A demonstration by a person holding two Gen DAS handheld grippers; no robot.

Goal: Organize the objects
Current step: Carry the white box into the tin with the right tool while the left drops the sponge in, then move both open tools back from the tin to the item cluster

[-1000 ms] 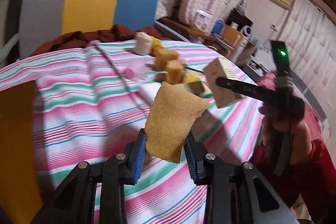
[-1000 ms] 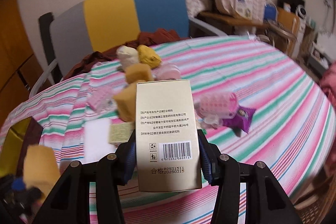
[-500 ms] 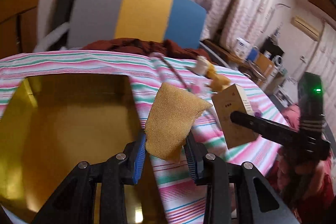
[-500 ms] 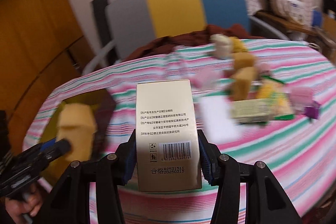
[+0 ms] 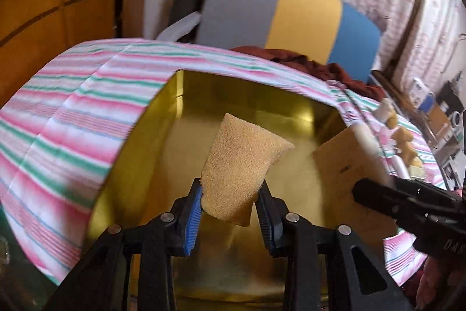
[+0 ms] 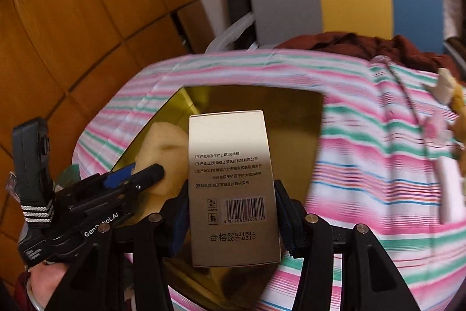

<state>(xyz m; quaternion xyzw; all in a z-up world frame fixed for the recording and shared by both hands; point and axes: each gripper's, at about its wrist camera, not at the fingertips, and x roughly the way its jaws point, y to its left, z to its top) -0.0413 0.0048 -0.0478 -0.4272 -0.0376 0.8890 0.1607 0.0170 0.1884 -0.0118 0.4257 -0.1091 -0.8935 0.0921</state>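
Your left gripper (image 5: pixel 228 210) had its blue pads clamped tight on a tan sponge (image 5: pixel 243 165), the sponge squeezed narrow at the bottom and flaring out above the fingertips. You held it right over the open gold box (image 5: pixel 174 118), a shiny yellow tin whose inner walls caught the light, sitting on the striped tablecloth (image 5: pixel 87 112) of pink, green and white bands.

Your right gripper (image 6: pixel 230 212) pinched a cream carton (image 6: pixel 231 179) by its two long sides, printed face up, barcode and black text plain to read. That carton also hung above the gold box (image 6: pixel 291 107), near its right-hand part. In the left wrist view the same carton (image 5: pixel 346 174) showed at the right, with the black finger of your right gripper (image 5: pixel 407 200) crossing in front of it; whether it touched the box wall, you couldn't tell from there.

From the right wrist view, your left gripper (image 6: pixel 137 177) came in from the lower left, its sponge (image 6: pixel 166 153) just beside the carton's left edge, both over the tin.

Behind the table stood a chair (image 5: pixel 279 10) with a grey, yellow and blue back, and a dark red cloth (image 5: pixel 305 63) draped on its seat. Far right on the tablecloth, small yellowish and white pieces (image 5: pixel 402 136) lay in a blurred cluster, well apart from the box.
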